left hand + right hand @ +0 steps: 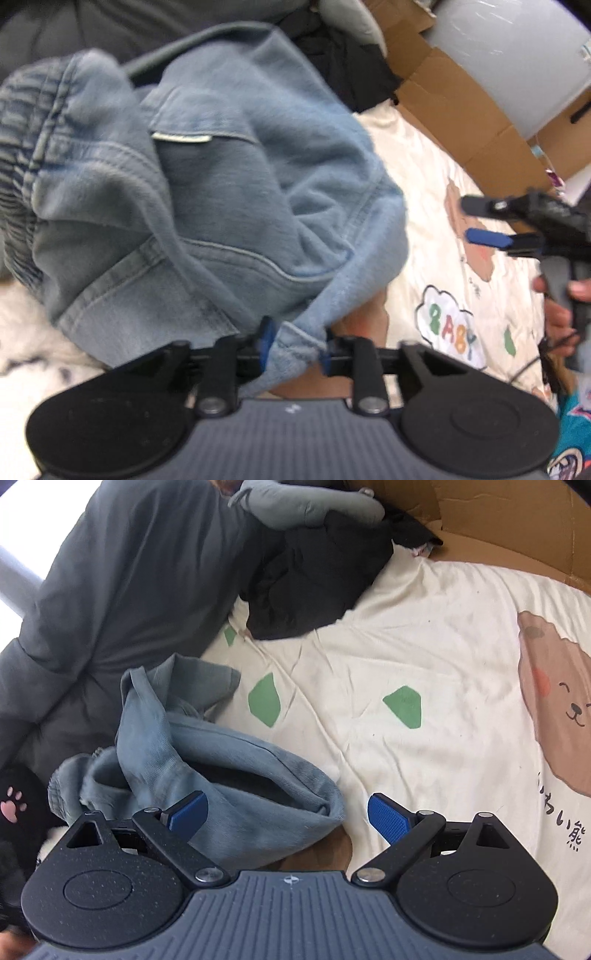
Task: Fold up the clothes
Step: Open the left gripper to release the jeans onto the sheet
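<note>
Left tool [297,345]: jaws standing partly apart, with a bunched hem corner of the denim garment [207,192] lying between the blue pads; the cloth is filling the gap, though whether the pads are pressing it I cannot tell (the view is blurred).

Right tool [288,814]: jaws spread wide, gripping nothing, hovering just over the garment's near end, with one pad above the cloth and the other above the bed sheet [424,635]. In the left view it is showing at the far right, held by a hand [565,306].

Denim garment: pale blue, soft, washed cotton; gathered elastic waistband [22,155] at the left, topstitched seams, a pocket with a small pale label [183,137]. It is lying crumpled on the bed, draping from the left tool toward the dark grey bedding [122,576].

Handling, as a judgement: light and limp, not fragile, sagging wherever unsupported. Thick seams and hems are giving the surest purchase, so hem corners or waistband ends are looking like the places to take hold, one tool at each.

Surroundings: cream sheet printed with a brown bear [554,701], green patches and the word BABY; black clothing [317,583] heaped at the far side; brown cardboard [461,107] beyond the bed's edge.
</note>
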